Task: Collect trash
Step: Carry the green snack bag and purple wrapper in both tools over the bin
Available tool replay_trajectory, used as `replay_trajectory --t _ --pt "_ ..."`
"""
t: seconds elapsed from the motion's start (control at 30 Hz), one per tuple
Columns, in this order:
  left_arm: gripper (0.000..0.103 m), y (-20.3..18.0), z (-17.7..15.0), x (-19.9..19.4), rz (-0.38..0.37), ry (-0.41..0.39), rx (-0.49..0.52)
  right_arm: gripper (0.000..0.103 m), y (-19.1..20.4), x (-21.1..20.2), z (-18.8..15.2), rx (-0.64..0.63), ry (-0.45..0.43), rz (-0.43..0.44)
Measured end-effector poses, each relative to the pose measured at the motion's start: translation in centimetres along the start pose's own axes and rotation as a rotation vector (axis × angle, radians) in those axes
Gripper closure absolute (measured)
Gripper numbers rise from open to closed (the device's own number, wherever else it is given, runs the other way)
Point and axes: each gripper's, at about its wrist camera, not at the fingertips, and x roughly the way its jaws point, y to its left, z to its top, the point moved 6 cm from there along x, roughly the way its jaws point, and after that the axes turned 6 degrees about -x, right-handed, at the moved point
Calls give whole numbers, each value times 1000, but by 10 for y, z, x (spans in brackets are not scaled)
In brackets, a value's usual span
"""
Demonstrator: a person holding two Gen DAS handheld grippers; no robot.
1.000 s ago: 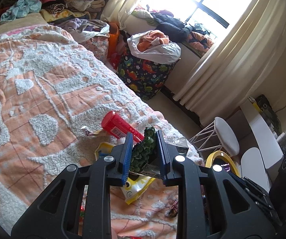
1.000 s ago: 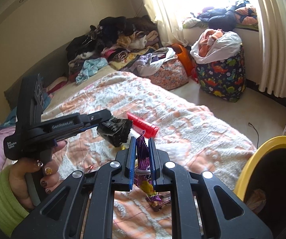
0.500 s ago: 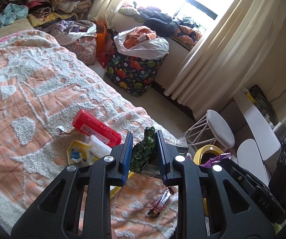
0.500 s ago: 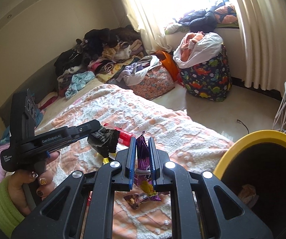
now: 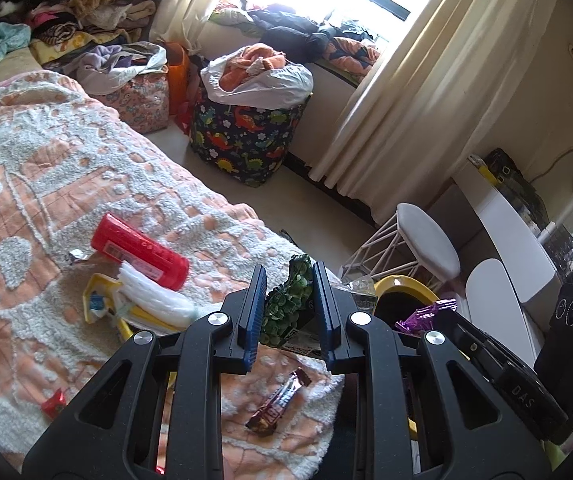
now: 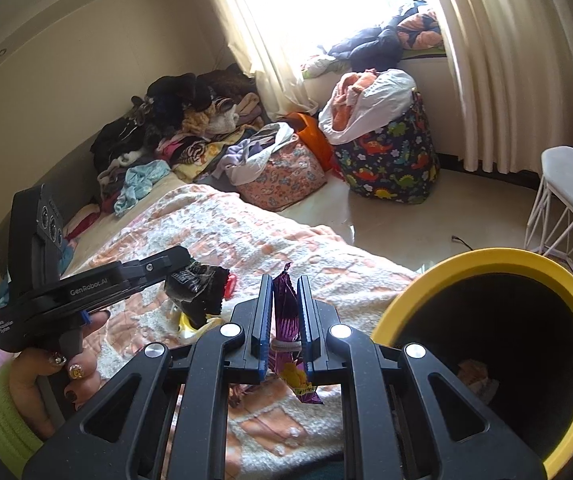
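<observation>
Everywhere clothes (image 5: 98, 4), peach bedspread (image 5: 46, 168) littered.

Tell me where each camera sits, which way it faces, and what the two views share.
Left wrist: on the left gripper, looking down across the bed toward the window; its green wrapper shows.
Right wrist: on the right gripper holding a purple wrapper, facing bed and bin; a hand shows.
Shared: bed, bin, red tube.

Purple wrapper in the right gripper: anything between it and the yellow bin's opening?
Nothing visible. The purple wrapper, clamped in the right gripper, sits just left of the yellow bin; its mouth is open, with only a little trash at the bottom.
</observation>
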Motion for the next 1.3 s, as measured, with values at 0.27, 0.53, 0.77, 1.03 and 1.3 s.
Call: replay_trajectory --t 0.27,0.53,0.77,1.03,1.3 --pt "86 -23 -7 8 -15 16 36 91 -25 -16 -4 38 -22 -39" --pt "86 -41 -14 12 -32 26 67 91 -47 -31 -6 67 -49 -76" --pt "86 -51 -19 13 -40 36 87 91 -64 -40 -11 103 -63 -100" --pt "86 -62 -26 18 -46 53 111 91 -85 -49 -14 143 -81 -136" --pt "86 -74 -36 23 -52 73 140 91 -104 -59 -18 169 -101 -181"
